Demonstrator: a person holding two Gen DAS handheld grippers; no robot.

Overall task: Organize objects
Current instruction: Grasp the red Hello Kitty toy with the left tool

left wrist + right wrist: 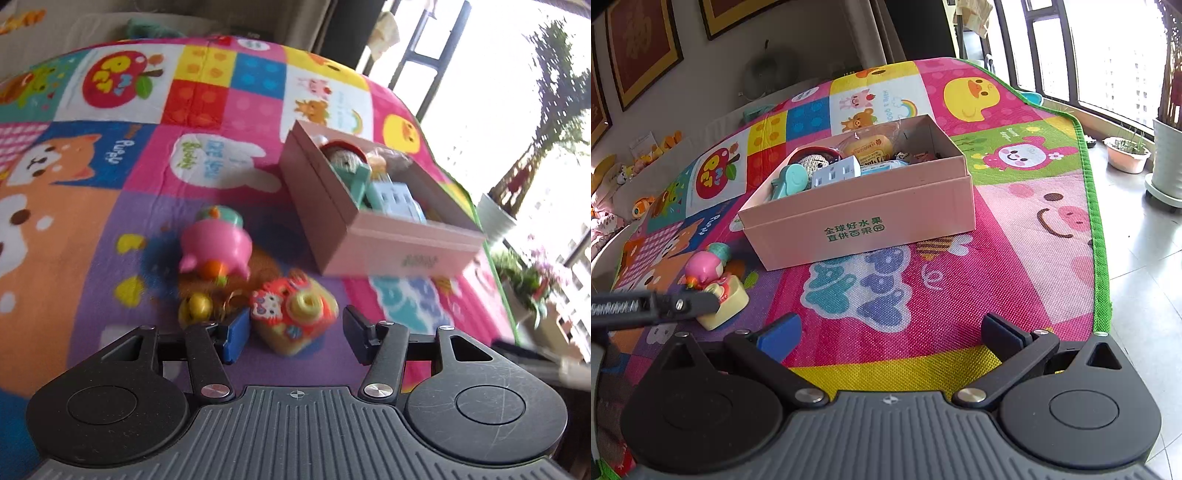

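Observation:
A pink cardboard box [402,254] [864,229] sits on the colourful play mat and holds several small toys. A yellow toy camera with a cat face [293,314] [726,301] lies on the mat between the fingers of my left gripper [295,330], which is open around it, jaws apart from its sides. A pink pig toy [216,245] [703,271] and a small gold bell [197,304] lie just beyond it. My right gripper [890,332] is open and empty, low over the mat in front of the box. The left gripper's finger shows in the right wrist view [694,302].
The play mat [110,229] [1015,258] ends in a green edge [1099,258] on the right, with tiled floor and plant pots [1128,153] by the windows. Soft toys [642,158] line the wall at left.

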